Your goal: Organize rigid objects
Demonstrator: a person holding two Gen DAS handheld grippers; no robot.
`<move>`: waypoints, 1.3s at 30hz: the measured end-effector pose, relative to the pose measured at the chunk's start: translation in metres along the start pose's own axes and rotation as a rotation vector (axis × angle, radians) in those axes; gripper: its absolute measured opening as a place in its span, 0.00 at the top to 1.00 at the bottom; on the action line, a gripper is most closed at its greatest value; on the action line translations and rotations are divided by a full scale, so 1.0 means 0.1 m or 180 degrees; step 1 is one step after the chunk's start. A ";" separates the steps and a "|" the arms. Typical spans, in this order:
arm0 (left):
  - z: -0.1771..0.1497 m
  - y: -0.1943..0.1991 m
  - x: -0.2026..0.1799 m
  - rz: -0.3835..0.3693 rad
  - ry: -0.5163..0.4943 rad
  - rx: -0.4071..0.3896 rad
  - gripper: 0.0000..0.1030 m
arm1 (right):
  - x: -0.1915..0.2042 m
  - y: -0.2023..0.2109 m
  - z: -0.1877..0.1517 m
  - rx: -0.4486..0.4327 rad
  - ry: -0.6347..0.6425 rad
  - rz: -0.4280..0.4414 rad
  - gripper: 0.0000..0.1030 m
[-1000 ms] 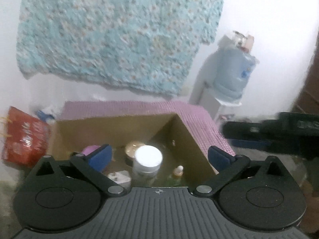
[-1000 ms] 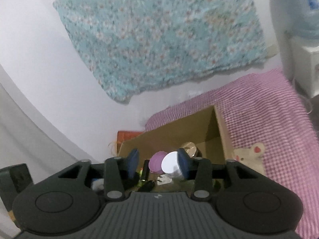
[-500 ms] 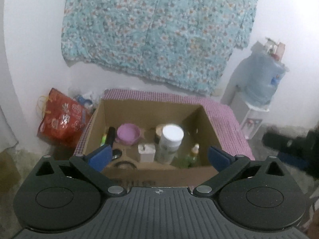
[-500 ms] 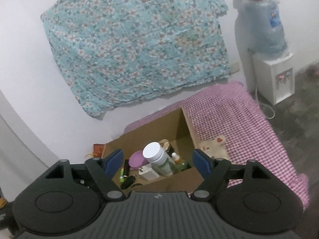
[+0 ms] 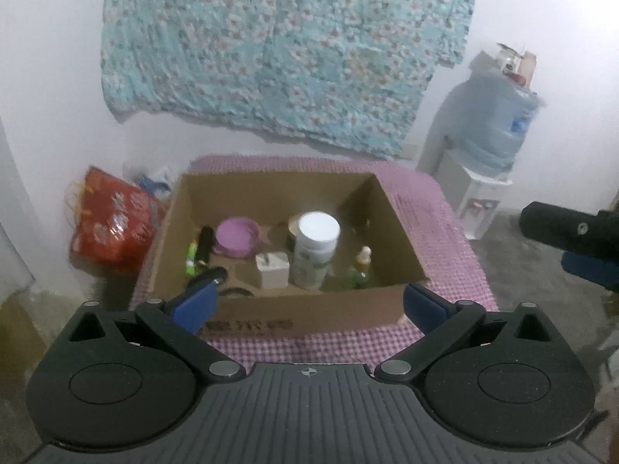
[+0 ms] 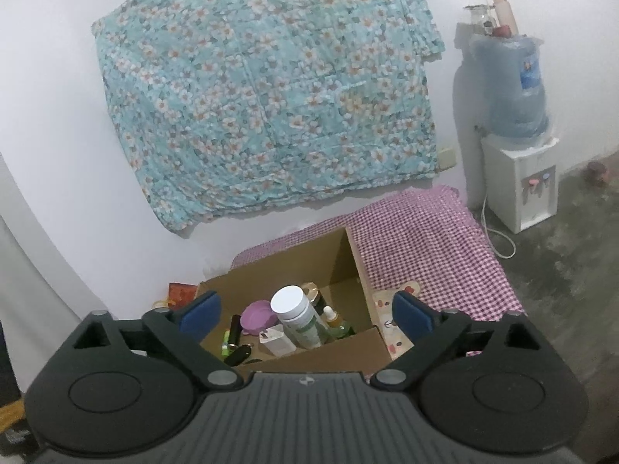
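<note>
box (image 5: 309,315) front hides dark, perhaps keylike item (image 6: 238,353)

White wall (image 6: 69,123), floral cloth (image 6: 267,100) hung; water dispenser (image 6: 518,178) on grey floor (image 6: 572,255).

A floral teal cloth (image 6: 267,104) hangs on the wall beside a water dispenser (image 6: 516,123); a red bag (image 5: 112,222) sits left.

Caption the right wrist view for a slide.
Open right tongs above a cardboard box holding a white-capped bottle.
</note>
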State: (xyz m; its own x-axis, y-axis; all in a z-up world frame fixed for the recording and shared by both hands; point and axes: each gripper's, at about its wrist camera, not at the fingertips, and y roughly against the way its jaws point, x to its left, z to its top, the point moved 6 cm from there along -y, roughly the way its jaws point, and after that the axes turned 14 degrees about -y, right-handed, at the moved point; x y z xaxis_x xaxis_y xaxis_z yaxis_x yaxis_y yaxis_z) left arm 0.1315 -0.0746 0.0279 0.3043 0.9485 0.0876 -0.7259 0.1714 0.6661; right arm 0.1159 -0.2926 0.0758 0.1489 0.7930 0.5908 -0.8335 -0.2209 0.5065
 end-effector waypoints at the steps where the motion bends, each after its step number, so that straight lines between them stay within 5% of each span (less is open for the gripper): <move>1: -0.01 -0.01 0.02 -0.0020 0.0023 0.0036 0.00 | 0.01 0.00 -0.01 -0.0004 0.0041 -0.0034 0.04; 27: -0.19 -0.44 0.60 0.0291 0.0180 0.0501 0.00 | 0.15 -0.73 -0.45 0.0400 0.0646 -0.0695 0.00; 39: -0.22 -0.62 0.70 0.0330 0.0099 0.0609 0.00 | 0.22 -1.02 -0.61 0.0559 0.0805 -0.0728 0.00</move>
State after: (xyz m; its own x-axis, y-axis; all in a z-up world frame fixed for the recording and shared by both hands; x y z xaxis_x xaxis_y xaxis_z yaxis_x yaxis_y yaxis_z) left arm 0.1840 -0.0133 -0.0241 0.2127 0.9667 0.1421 -0.6212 0.0215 0.7834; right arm 0.1716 -0.2174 -0.0012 0.1664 0.9432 0.2875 -0.6868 -0.0984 0.7202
